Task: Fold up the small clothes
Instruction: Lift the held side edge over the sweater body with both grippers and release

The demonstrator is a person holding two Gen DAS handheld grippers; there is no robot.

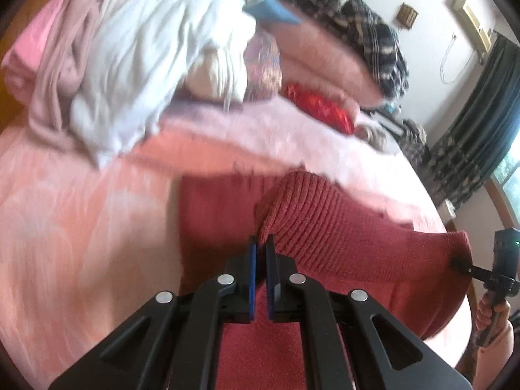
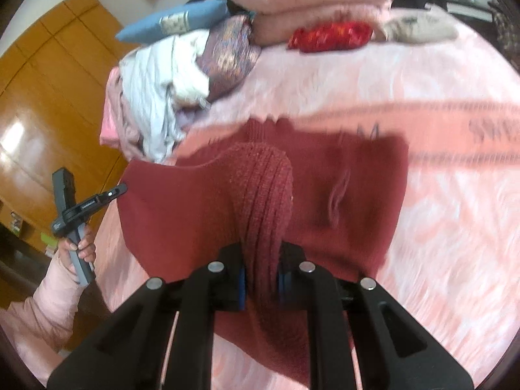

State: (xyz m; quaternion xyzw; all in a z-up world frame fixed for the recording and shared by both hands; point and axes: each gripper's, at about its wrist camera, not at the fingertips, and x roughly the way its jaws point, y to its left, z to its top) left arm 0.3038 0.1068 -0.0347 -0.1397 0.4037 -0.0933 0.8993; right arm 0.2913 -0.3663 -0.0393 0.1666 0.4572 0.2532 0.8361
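A dark red knitted garment (image 1: 325, 237) lies on the pink bed cover, its near hem lifted. My left gripper (image 1: 261, 243) is shut on the ribbed hem at the left corner. My right gripper (image 2: 261, 256) is shut on a bunched ribbed part of the same red garment (image 2: 266, 188), which rises between its blue pads. Each gripper shows in the other's view: the right one at the far right of the left wrist view (image 1: 461, 265), the left one at the left of the right wrist view (image 2: 120, 190). Both views are motion blurred.
A pile of white and pink clothes (image 1: 130, 65) lies at the far left of the bed. Folded pink blankets (image 2: 312, 0), a red cushion (image 2: 331, 35) and a blue pillow (image 2: 175, 21) sit at the head. A wooden wardrobe (image 2: 48, 97) stands left.
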